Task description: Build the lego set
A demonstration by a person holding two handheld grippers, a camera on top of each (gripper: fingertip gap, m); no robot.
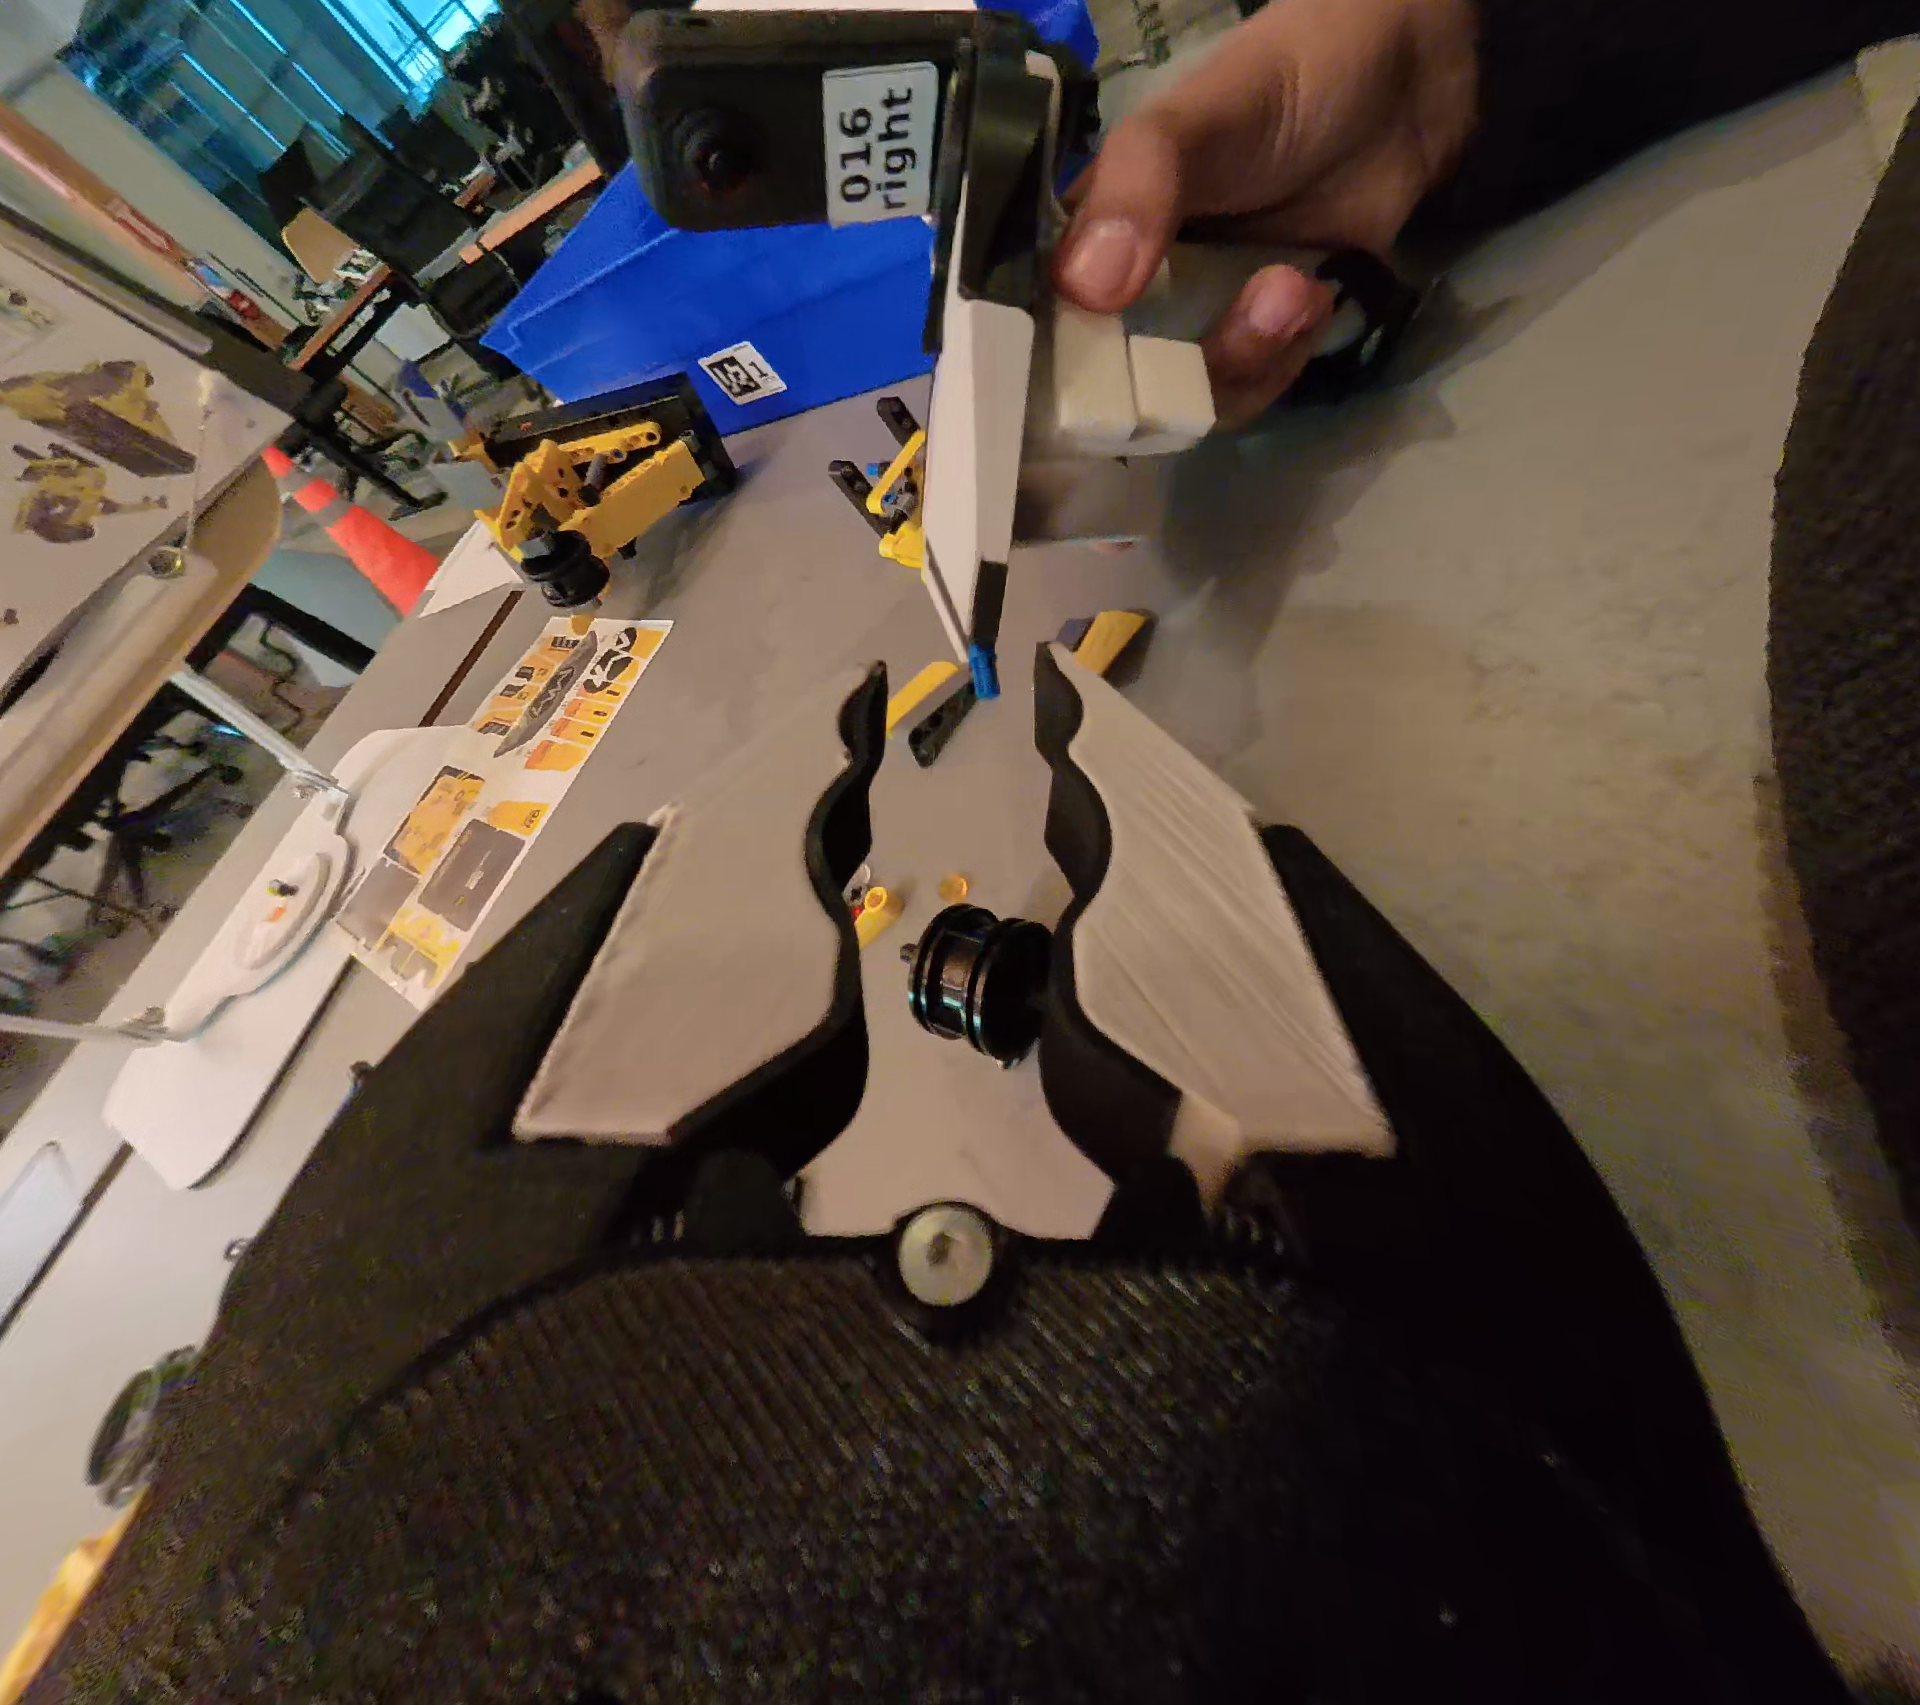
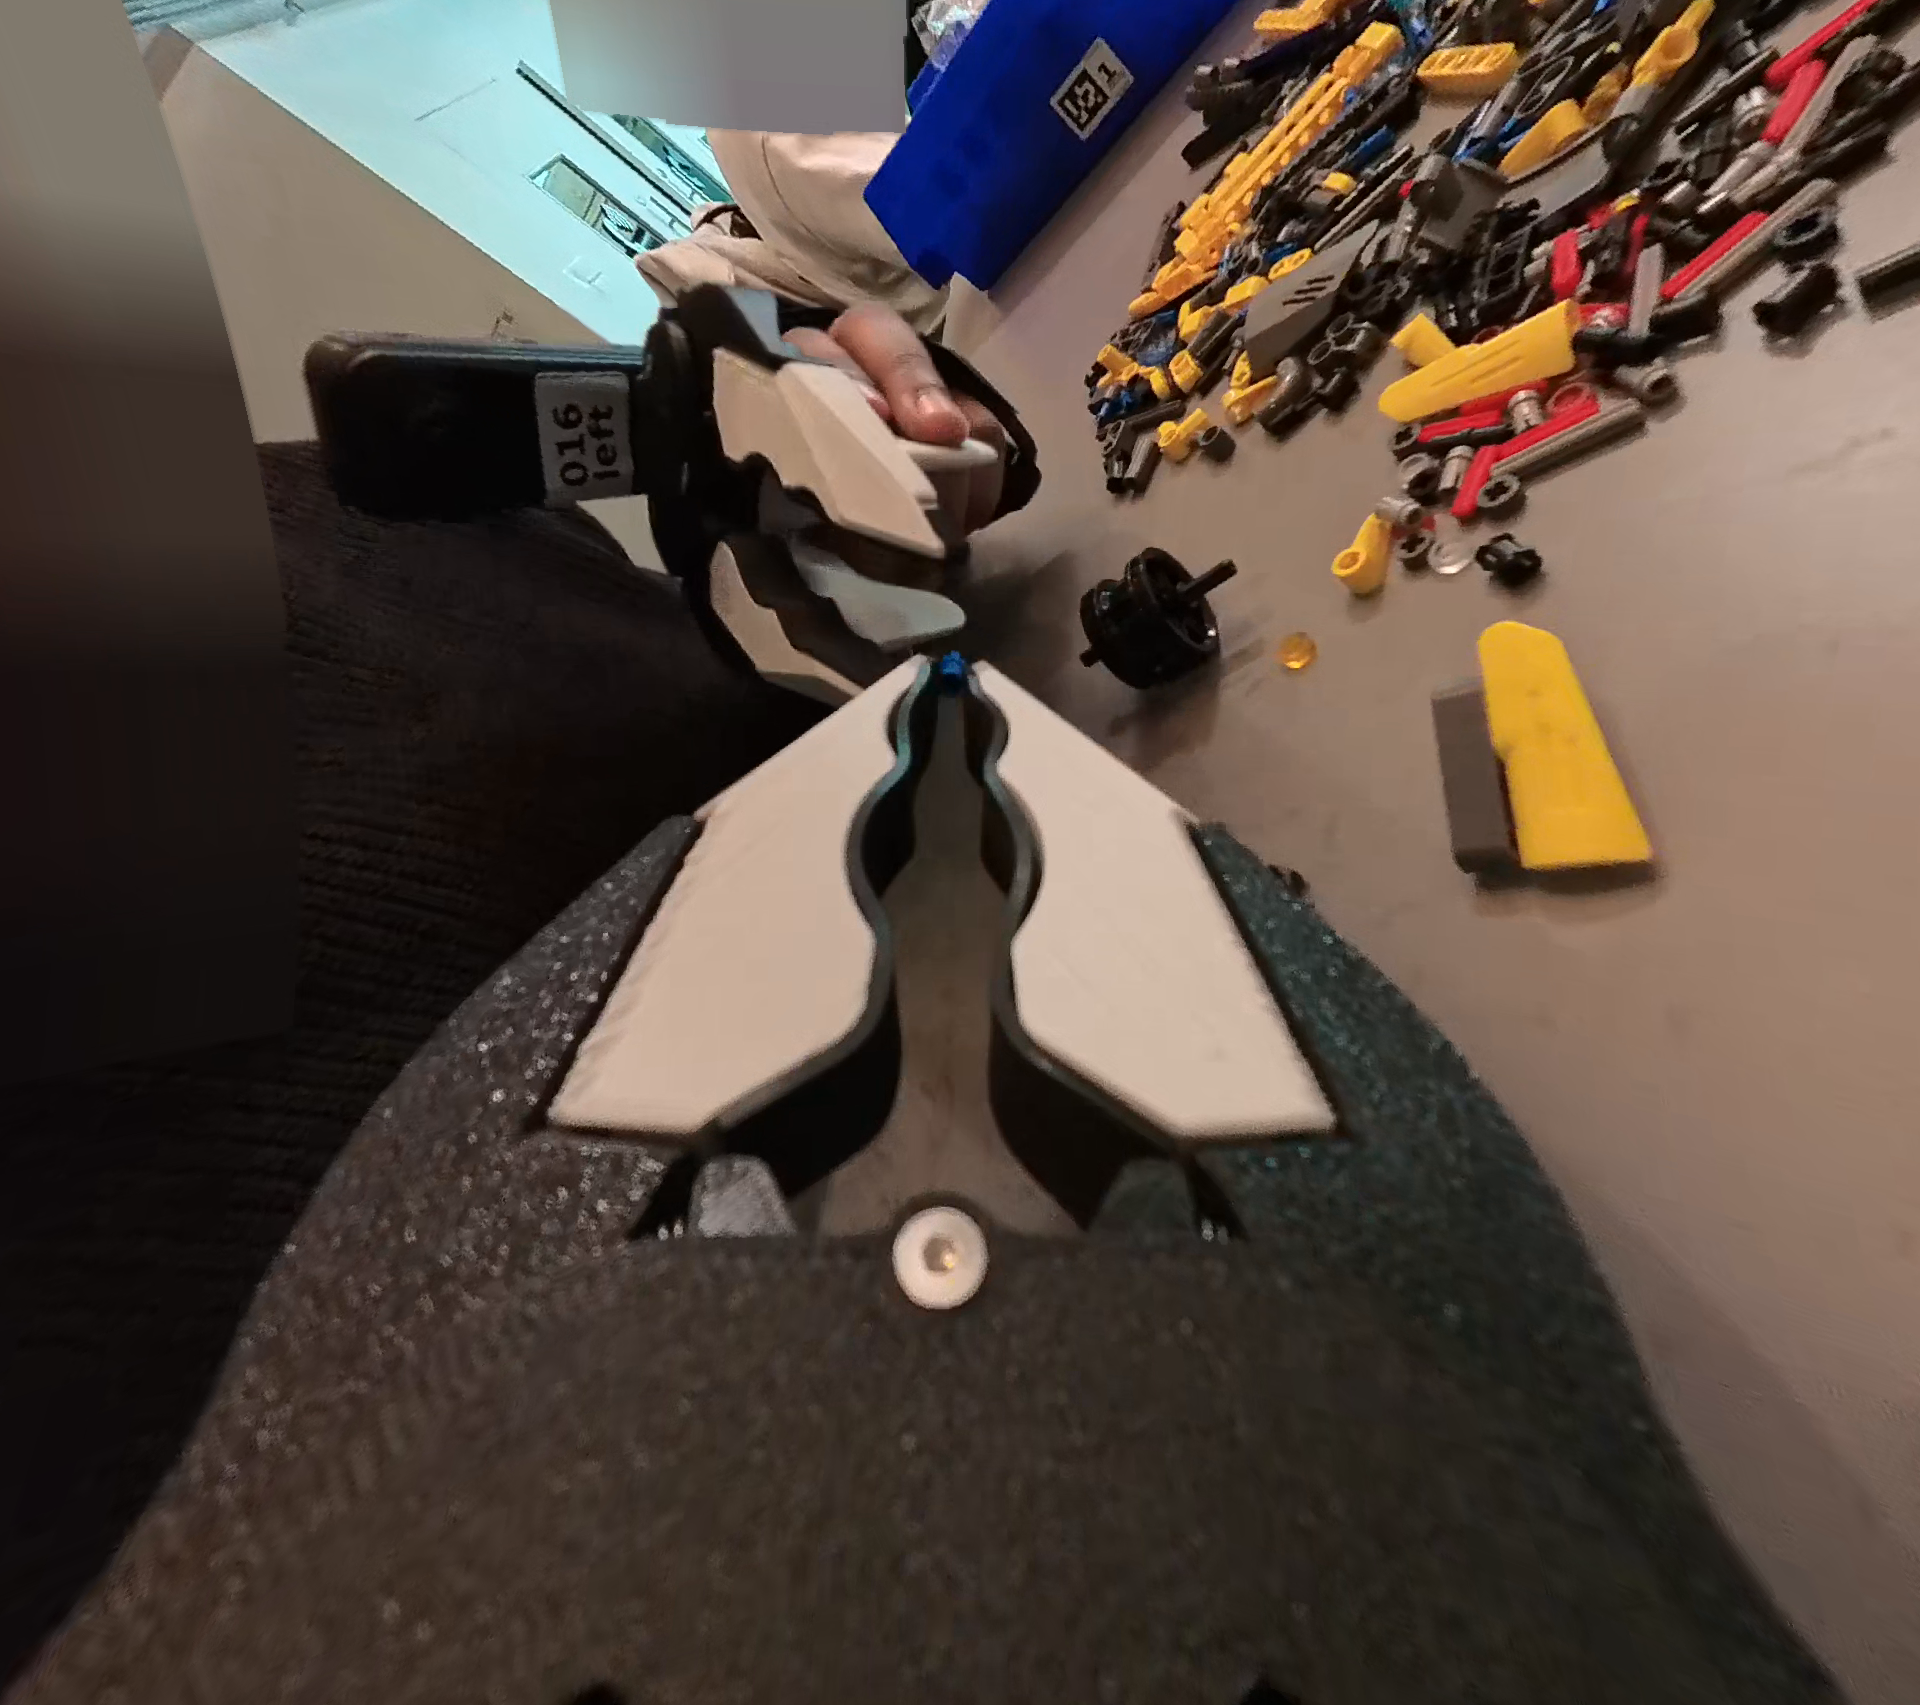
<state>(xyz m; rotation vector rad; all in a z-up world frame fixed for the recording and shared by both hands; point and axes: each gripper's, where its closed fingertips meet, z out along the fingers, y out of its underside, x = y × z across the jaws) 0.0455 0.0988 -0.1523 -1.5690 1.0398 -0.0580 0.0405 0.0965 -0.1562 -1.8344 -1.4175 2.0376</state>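
My right gripper [image 2: 948,676] is shut on a small blue pin [image 2: 948,668], pinched at the very fingertips. In the left wrist view it reaches down from above, pin [image 1: 983,670] at its tip, just ahead of my left gripper [image 1: 961,673]. My left gripper is open and holds nothing. A black wheel hub with an axle [image 1: 977,980] lies on the grey table [image 1: 1455,720], seen between the left fingers. In the right wrist view the hub [image 2: 1148,616] lies apart, to the right of the left gripper [image 2: 951,580].
A blue bin [image 2: 1091,45] stands at the back. A large pile of yellow, black and red building parts [image 2: 1558,149] lies far right, a yellow panel on a grey piece [image 2: 1548,751] nearer. A part-built yellow model [image 1: 592,492] and a sticker sheet [image 1: 509,782] lie left. The hub [image 2: 1148,616] is about equally far from each gripper, around 6 cm. Seen from the left wrist view [image 1: 961,926] as well.
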